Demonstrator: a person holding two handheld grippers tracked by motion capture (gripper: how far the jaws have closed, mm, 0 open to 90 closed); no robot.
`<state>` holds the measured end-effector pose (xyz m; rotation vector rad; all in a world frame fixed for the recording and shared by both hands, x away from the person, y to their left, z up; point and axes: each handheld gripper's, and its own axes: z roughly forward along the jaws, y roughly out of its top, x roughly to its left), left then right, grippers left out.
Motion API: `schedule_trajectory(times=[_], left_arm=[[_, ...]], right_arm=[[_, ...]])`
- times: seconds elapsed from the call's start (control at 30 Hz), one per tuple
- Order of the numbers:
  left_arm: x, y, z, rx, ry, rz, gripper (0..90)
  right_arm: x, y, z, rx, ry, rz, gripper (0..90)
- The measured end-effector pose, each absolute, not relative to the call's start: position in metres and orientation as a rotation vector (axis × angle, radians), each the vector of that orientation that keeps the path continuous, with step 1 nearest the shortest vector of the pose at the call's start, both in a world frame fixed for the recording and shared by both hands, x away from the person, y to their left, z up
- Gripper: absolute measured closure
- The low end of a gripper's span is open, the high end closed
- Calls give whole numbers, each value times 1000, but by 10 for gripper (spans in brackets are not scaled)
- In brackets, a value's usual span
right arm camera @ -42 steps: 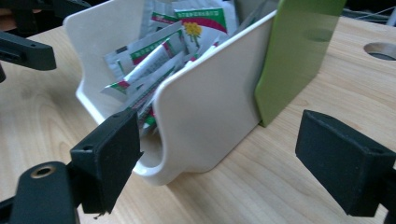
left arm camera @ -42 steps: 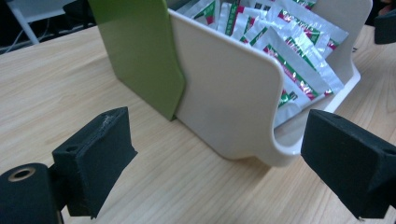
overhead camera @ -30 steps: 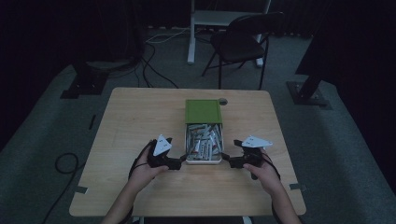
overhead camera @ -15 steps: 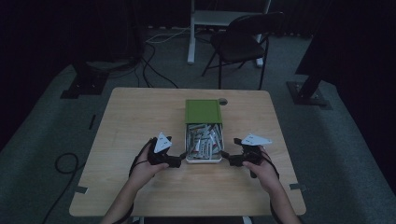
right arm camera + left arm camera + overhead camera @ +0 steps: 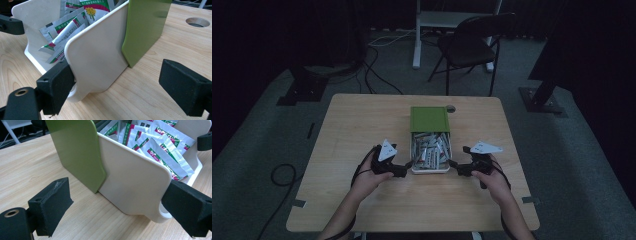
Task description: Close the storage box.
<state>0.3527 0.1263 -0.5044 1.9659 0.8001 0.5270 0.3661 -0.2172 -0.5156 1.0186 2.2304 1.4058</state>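
A white box stands at the table's middle, holding several silver sachets with red and green print. Its green lid covers the far half. My left gripper is open at the box's near left corner. In the left gripper view the left gripper has its jaws spread wide across the white side wall, the right jaw by the small handle loop. My right gripper is open at the near right corner. In the right gripper view the right gripper straddles the white wall and the green lid.
The wooden table has a round hole just behind the box. A folding chair and a white stand are on the floor beyond the far edge, with cables to the left. Bare wood lies on both sides of the box.
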Motion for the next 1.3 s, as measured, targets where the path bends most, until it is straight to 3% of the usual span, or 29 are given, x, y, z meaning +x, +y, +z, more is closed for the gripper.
schedule_trajectory(times=[1.3], left_arm=[[371, 126, -497, 1944, 826, 535, 96]], right_arm=[[382, -213, -510, 1044, 2207, 1395, 131]])
